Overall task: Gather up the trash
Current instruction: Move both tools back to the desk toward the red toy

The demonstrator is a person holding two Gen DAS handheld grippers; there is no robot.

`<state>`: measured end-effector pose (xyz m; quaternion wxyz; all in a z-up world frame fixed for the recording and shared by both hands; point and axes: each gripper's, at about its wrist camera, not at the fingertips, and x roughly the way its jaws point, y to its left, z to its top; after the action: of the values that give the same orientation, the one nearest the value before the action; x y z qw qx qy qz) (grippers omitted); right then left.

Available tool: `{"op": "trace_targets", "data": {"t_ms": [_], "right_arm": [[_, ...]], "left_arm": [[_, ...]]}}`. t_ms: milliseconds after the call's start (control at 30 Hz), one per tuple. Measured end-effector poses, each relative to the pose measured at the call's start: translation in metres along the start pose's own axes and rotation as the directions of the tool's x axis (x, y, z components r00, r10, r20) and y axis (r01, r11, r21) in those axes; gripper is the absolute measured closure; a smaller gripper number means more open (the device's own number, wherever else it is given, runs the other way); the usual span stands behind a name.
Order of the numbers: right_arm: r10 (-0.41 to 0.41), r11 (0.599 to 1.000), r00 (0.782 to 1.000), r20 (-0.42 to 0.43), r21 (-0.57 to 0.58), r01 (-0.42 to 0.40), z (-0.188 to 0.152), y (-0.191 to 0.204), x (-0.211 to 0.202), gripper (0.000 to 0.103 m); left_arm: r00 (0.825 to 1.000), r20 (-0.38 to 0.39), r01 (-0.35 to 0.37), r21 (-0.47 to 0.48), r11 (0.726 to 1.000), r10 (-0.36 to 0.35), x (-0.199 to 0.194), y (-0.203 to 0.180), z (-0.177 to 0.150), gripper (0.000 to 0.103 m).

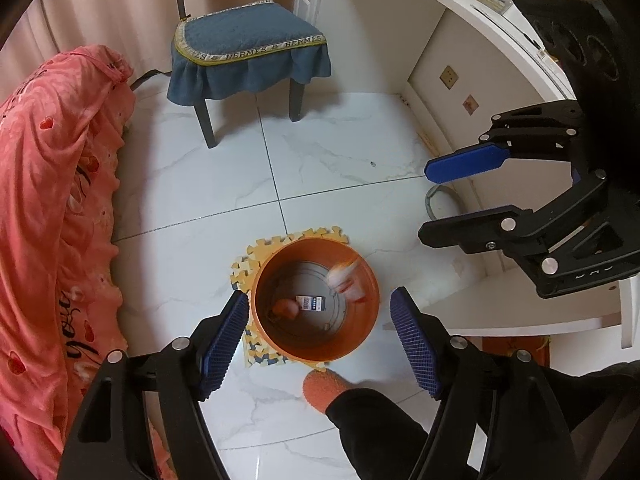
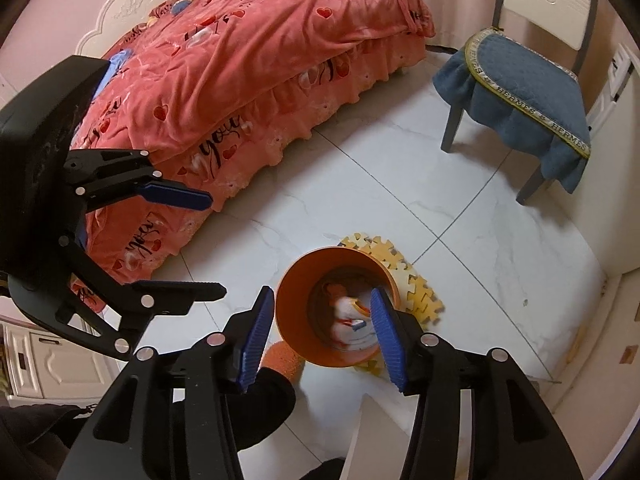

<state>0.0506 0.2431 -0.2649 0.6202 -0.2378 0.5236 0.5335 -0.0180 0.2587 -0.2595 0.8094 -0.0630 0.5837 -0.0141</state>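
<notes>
An orange round bin stands on a yellow foam puzzle mat on the floor. Inside lie a small blue-and-white packet, an orange round item, and a blurred white-and-orange wrapper by the far rim. My left gripper is open and empty above the bin. My right gripper is open and empty above the bin; the white-and-orange wrapper shows between its fingers. The right gripper also shows in the left wrist view.
A bed with a coral quilt runs along the left. A chair with a blue cushion stands beyond the bin. A white desk is at the right. The person's orange slipper is beside the bin.
</notes>
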Motion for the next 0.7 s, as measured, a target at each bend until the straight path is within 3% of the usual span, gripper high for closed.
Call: {"op": "trace_targets", "data": {"t_ms": [400, 567, 700], "right_arm": [[0.032, 0.999, 0.998, 0.049, 0.022, -0.033, -0.001, 0.002, -0.040, 0.052], [0.042, 0.999, 0.994, 0.105, 0.019, -0.045, -0.003, 0.007, -0.075, 0.048], [0.036, 0.999, 0.988, 0.150, 0.010, -0.038, -0.012, 0.011, -0.107, 0.047]], "left_arm": [[1.000, 0.021, -0.022, 0.037, 0.999, 0.021, -0.023, -0.013, 0.009, 0.029], [0.998, 0.047, -0.033, 0.053, 0.998, 0.030, -0.048, -0.029, 0.015, 0.029], [0.996, 0.080, -0.043, 0.072, 0.996, 0.037, -0.066, -0.046, 0.020, 0.023]]}}
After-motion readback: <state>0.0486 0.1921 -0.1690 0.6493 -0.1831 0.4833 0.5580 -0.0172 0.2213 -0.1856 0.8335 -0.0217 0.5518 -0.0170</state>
